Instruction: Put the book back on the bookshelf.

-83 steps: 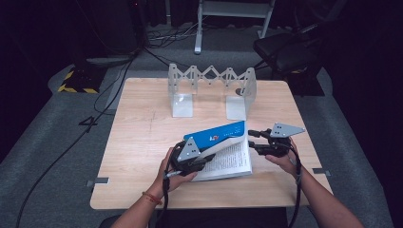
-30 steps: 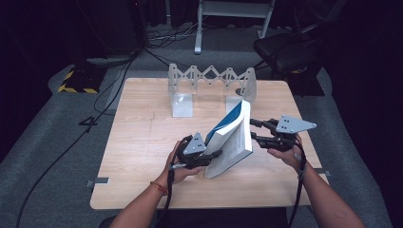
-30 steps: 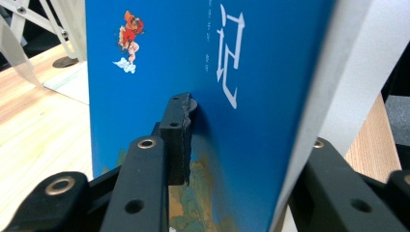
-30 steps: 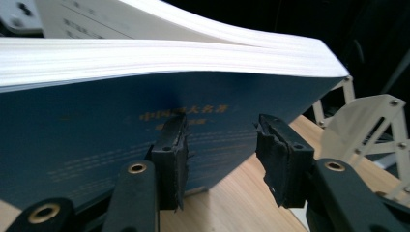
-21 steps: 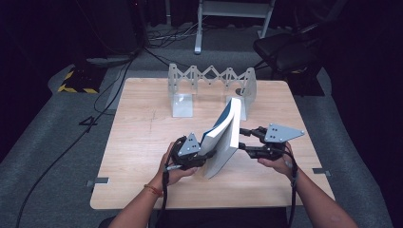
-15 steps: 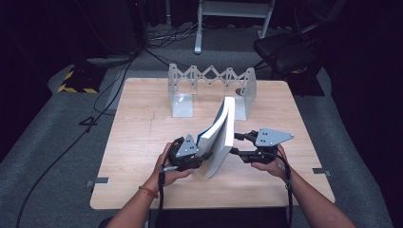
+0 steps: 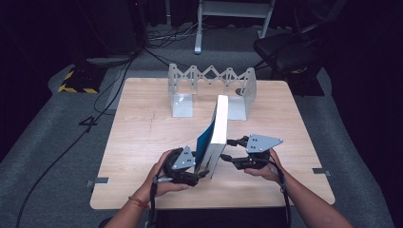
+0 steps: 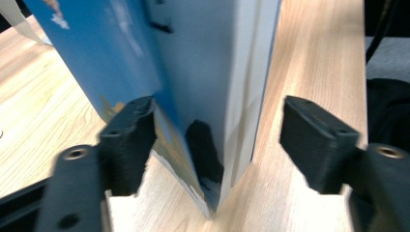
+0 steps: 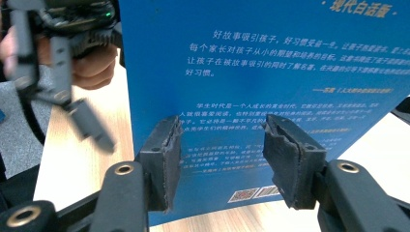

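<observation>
A thick blue-covered book (image 7: 217, 135) stands on edge on the wooden table (image 7: 142, 118), its left cover flaring a little. My left gripper (image 7: 203, 175) sits at its near lower corner. In the left gripper view the book's corner (image 8: 212, 96) lies between the jaws, which have just been opening; the right pad stands clear and the left pad is close to the cover. My right gripper (image 7: 229, 151) points at the book from the right. Its jaws (image 9: 222, 154) have just been opening a little, tips at the printed back cover (image 9: 270, 63) with nothing between them.
A metal expanding book rack (image 7: 209, 80) with two bookend plates stands at the table's far middle, just behind the book. Bare tabletop lies to the left and right. A chair (image 7: 285, 47) and cables are on the floor beyond.
The book has gone from lying open-side down to standing upright on edge. The left jaws have opened off it. The right gripper has moved left and lower, up against the back cover.
</observation>
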Motion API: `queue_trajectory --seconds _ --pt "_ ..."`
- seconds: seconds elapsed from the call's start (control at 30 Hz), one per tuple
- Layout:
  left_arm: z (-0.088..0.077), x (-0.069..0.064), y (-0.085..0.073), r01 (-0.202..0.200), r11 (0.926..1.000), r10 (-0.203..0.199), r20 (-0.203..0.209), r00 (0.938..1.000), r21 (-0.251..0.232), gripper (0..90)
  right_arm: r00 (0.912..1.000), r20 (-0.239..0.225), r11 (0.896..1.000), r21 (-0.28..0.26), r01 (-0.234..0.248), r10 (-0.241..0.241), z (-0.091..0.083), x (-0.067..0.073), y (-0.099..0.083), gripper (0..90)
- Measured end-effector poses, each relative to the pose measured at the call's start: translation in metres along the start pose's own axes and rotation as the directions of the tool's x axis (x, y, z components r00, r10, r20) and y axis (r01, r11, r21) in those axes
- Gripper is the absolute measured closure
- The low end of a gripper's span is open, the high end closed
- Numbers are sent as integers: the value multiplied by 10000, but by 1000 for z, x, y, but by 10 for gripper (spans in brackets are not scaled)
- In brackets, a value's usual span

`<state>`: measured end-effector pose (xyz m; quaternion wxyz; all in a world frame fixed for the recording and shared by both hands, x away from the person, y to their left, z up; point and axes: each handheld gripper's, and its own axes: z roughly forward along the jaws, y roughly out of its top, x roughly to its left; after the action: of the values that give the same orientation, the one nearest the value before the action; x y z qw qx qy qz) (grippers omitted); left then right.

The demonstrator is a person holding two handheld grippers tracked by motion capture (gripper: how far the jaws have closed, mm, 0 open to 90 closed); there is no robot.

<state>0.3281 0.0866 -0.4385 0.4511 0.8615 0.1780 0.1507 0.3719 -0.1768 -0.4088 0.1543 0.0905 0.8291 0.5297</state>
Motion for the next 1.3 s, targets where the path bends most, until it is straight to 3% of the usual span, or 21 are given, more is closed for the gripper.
queue_trajectory --seconds 0.2,0.33,0.47,0.6,0.63,0.77,0.87,1.0,1.13,1.3 --pt "17 -13 7 463 9988 -473 -776 9959 -144 146 9997 232 10000 -3 41 -41 4 2 1 492" --pt "25 -15 8 926 9949 -975 -1418 9851 -409 129 9996 288 10000 14 68 -68 8 3 3 486" --pt "26 -16 6 1103 9912 -1235 -2121 9694 -732 176 9989 474 10000 -48 21 -18 14 6 5 464" --pt "25 -14 4 1120 9906 -1291 -2668 9551 -784 328 9975 711 10000 -74 -33 38 17 6 7 432" --pt "25 -14 4 1120 9906 -1291 -2668 9551 -784 347 9975 711 10000 -74 -33 38 17 6 7 432" --pt "21 -7 0 1176 9899 -1323 -2192 9667 -789 388 9926 1194 9996 -207 -191 214 18 2 7 406" --pt "19 -2 -2 1275 9882 -1419 -1946 9706 -850 447 9909 1301 9990 -337 -292 334 15 -3 7 387" --pt "16 -1 -4 1242 9891 -1378 -2015 9697 -790 511 9869 1543 9988 -228 -443 473 15 -8 5 400" --pt "15 -1 -3 1227 9897 -1355 -2072 9689 -736 516 9876 1475 9985 -170 -515 535 18 -8 3 394" --pt "10 8 -6 1520 9858 -1629 -1864 9689 -716 582 9885 1424 9986 -213 -476 502 16 -10 3 395"
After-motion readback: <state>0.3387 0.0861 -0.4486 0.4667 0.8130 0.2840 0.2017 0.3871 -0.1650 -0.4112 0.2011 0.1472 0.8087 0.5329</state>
